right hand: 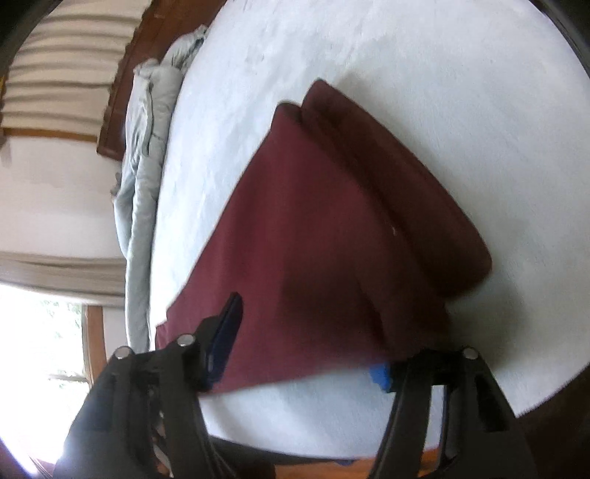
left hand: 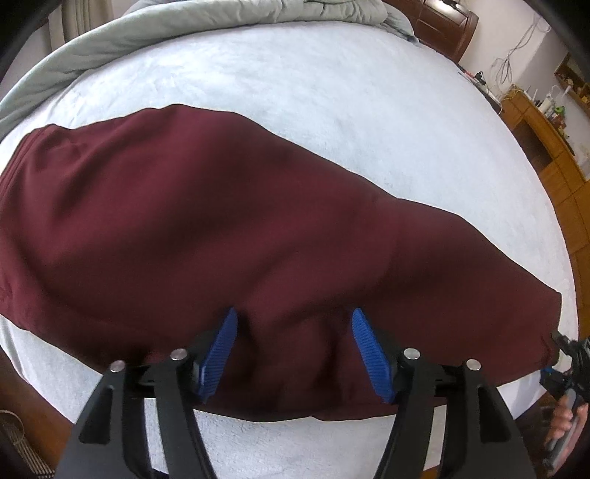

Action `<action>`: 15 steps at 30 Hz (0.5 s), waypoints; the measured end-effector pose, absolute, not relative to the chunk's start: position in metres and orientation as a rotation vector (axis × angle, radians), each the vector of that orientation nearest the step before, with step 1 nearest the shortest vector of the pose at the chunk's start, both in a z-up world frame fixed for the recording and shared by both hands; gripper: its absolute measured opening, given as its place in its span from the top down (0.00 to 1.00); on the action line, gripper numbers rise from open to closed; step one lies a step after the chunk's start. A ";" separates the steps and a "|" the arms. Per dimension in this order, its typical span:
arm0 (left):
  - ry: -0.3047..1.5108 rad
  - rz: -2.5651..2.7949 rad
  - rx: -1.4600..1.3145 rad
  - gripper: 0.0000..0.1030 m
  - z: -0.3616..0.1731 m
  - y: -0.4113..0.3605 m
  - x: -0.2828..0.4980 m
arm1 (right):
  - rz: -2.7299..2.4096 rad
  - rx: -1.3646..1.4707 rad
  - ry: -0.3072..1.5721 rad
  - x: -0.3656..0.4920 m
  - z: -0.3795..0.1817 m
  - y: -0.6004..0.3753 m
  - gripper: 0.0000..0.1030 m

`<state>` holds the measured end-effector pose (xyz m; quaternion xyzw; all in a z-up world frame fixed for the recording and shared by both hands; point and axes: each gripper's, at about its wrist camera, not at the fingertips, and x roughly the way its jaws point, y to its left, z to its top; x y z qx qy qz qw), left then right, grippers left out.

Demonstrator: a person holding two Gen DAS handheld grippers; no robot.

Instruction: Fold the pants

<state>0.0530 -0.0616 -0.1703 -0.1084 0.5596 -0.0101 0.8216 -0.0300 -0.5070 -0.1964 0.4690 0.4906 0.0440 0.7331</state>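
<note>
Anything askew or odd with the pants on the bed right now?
Slightly: the dark red pants are folded unevenly; in the right wrist view a lower layer sticks out past the top layer's edge on the pale blue bedsheet. No damage.

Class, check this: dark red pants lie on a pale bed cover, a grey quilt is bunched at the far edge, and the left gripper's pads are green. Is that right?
Not quite. The pads on the left gripper are blue, as the left wrist view shows. The rest holds: dark red pants lie on the pale bed cover, with the grey quilt bunched at the far edge.

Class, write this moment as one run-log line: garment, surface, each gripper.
pants: maroon, flat on bed | left gripper: open over near edge | right gripper: at hem, grip unclear
</note>
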 end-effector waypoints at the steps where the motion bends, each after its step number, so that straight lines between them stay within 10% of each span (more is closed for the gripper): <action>1: 1.194 -0.018 -0.237 0.35 -0.170 -0.061 0.054 | 0.086 1.034 1.071 -0.026 -0.197 -0.508 0.63; 2: 1.196 -0.017 -0.244 0.35 -0.169 -0.061 0.055 | 0.088 1.035 1.048 -0.025 -0.195 -0.509 0.81; 15: 1.044 -0.085 -0.298 0.30 -0.127 -0.084 0.051 | 0.123 0.829 0.765 -0.008 -0.076 -0.574 0.88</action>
